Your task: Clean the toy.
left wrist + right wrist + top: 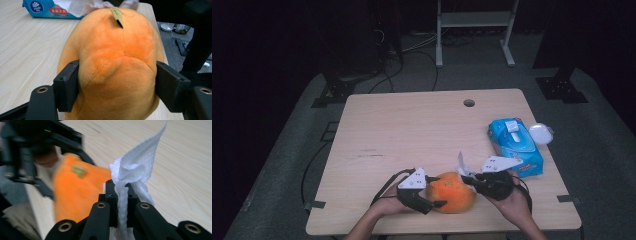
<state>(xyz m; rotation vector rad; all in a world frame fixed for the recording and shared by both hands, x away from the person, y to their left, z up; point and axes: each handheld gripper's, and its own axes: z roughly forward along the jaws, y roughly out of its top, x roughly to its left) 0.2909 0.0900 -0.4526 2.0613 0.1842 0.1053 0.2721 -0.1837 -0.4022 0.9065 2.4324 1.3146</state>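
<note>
near the front edge of the pale wooden table point(412, 120), seen from above, the soft orange plush fruit point(453, 192) lies between both tools, long axis left-right; the left gripper point(431, 192) clamps its left end, the right gripper point(468, 180) touches its right. along the left gripper's jaws, the fruit's tag point(117, 15) points away. beside the fruit, the right gripper pinches a crumpled white wipe point(136, 171).

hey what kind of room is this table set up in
Probably a lab or recording workspace, not a home. The plain wooden table stands on grey carpet in a dark room, with cables across the floor, black stand bases beside it and a white metal frame behind.
</note>
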